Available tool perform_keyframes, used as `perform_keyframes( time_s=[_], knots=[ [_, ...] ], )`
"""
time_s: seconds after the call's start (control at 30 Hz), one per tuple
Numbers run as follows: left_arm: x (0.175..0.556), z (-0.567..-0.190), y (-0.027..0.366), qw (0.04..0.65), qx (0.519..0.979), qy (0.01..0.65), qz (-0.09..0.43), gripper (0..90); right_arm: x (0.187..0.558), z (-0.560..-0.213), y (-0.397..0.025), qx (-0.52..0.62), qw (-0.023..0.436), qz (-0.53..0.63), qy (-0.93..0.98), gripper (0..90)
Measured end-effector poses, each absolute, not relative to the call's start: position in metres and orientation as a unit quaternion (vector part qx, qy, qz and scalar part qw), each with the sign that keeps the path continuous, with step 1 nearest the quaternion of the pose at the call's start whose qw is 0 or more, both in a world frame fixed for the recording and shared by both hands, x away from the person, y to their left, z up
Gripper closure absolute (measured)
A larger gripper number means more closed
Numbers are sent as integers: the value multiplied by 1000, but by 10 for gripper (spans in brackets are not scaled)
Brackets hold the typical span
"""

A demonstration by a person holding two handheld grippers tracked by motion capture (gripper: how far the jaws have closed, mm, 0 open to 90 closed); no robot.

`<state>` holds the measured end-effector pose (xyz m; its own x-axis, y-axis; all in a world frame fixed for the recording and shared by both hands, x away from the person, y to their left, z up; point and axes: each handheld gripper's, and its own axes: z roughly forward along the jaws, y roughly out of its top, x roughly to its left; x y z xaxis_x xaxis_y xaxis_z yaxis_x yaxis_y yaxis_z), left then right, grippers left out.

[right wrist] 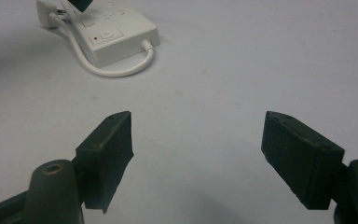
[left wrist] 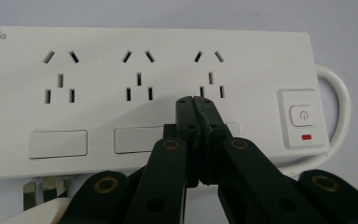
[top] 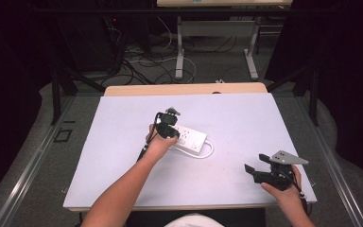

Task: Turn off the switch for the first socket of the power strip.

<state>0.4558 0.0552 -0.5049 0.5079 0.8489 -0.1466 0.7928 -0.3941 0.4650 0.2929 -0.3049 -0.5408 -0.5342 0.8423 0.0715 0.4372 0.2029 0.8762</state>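
From the high view, the left gripper [top: 166, 124] sits over the near-left end of the white power strip [top: 191, 139] mid-table, while the right gripper [top: 260, 171] waits well apart, toward the table's near right. In the left gripper view its jaws are pressed together with nothing between, tips over the strip's face beside the power switch [left wrist: 303, 115]; the step looks like poking at the strip, and pressing the switch would call for a sideways shift. In the right gripper view the jaws stand wide and empty, and the strip's cord [right wrist: 116, 70] loops off its end.
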Motion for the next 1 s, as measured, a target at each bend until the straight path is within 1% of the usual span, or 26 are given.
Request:
perform_keyframes(
  time_s=[0.7, 1.0],
  knots=[
    [449, -490, 55, 254, 837, 482, 56, 883, 293, -540, -304, 436, 215, 463, 741, 240],
    [444, -484, 55, 261, 839, 475, 49, 858, 293, -540, -304, 435, 216, 466, 740, 240]
  ],
)
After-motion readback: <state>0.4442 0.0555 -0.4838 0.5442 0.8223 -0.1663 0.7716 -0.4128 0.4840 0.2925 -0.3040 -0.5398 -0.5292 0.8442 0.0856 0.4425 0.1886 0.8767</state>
